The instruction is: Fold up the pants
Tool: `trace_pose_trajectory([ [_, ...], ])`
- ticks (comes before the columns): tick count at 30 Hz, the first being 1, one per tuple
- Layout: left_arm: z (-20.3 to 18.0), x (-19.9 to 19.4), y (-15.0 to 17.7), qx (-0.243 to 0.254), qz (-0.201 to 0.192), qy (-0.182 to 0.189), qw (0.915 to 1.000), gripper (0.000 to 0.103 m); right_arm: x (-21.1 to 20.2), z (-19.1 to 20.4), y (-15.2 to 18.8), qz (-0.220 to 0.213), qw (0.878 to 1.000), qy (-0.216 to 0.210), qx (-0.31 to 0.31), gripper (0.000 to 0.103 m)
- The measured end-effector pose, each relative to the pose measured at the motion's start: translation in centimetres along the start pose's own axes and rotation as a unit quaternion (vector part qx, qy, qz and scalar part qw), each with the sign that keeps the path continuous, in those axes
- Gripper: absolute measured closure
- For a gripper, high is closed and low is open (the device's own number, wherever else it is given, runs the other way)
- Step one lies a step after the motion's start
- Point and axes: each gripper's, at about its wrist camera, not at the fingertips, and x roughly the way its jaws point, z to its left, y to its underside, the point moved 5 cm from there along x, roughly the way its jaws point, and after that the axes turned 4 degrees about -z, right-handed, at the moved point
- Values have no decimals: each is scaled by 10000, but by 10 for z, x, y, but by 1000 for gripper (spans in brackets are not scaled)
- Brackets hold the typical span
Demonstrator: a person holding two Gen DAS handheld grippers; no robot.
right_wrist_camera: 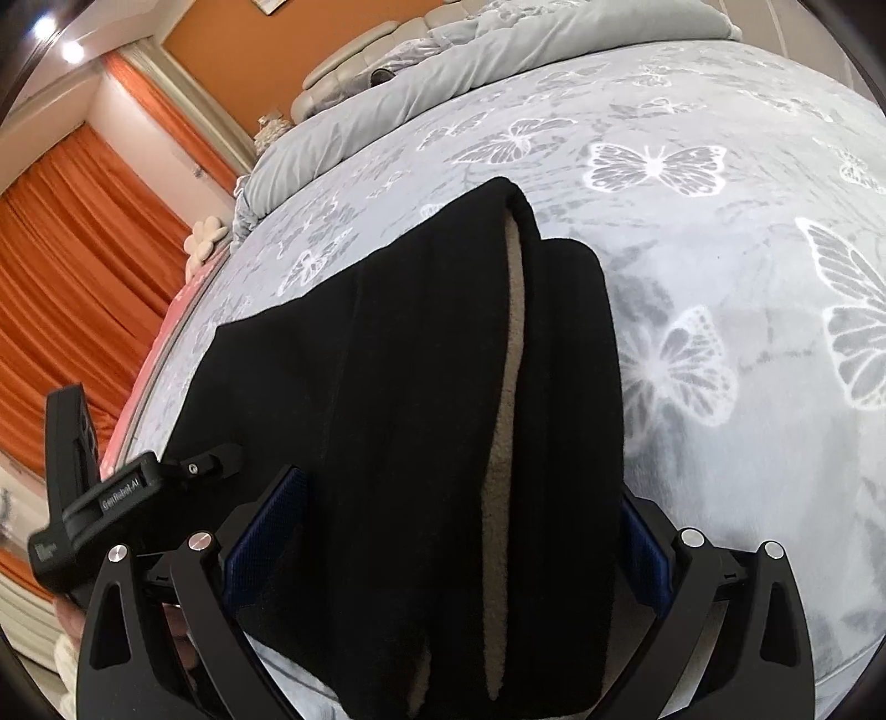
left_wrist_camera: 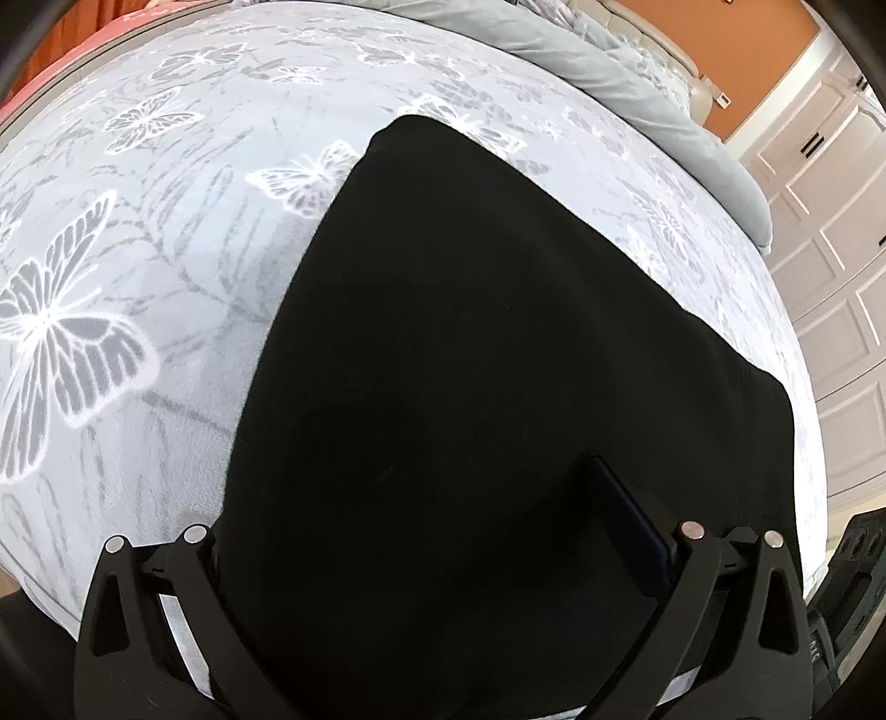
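Black pants (left_wrist_camera: pixel 470 343) lie folded on a grey butterfly-print bedspread (left_wrist_camera: pixel 166 249). In the right wrist view the pants (right_wrist_camera: pixel 421 399) show a beige fleece lining along a seam. My left gripper (left_wrist_camera: pixel 437 531) is wide open, its jaws straddling the near end of the pants; the left finger is hidden by cloth. My right gripper (right_wrist_camera: pixel 459 526) is wide open too, its blue pads (right_wrist_camera: pixel 266 526) on either side of the pants' near end. The left gripper's body (right_wrist_camera: pixel 99 504) shows at the left of the right wrist view.
A grey duvet (right_wrist_camera: pixel 443 72) is bunched at the head of the bed by a padded headboard (right_wrist_camera: pixel 354 50). Orange curtains (right_wrist_camera: pixel 61 266) hang to the left. White panelled wardrobe doors (left_wrist_camera: pixel 830 249) stand beyond the bed's right edge.
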Motion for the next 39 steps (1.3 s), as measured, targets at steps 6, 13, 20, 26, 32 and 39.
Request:
trace_pose_trajectory([
  [6,4,0,0,9,63,102,9999,5,1,-2,-5,3,9998,-185,58,25],
  [13,2,-33,-4,363,-226,250,9988,64,-13,14,-7,-85,9988,-389,-286,64],
  [20,-27,-101,-13,866,-640,669,9919,73,-77,53,-30,-630,9937,-721,-582,65],
  [26,-64,-151,-59,1234,-1151,960,9810,73,-116,69,-95,-1076,9861,-1035,-724,65],
  [32,-120,-168,-144,1526,-1725,1057,9674,72,-113,84,-184,-1522,9762,-1313,-819,64],
  [39,-152,-109,-239,1687,-2180,864,9574,71,-45,77,-278,-1640,9742,-1342,-781,63],
])
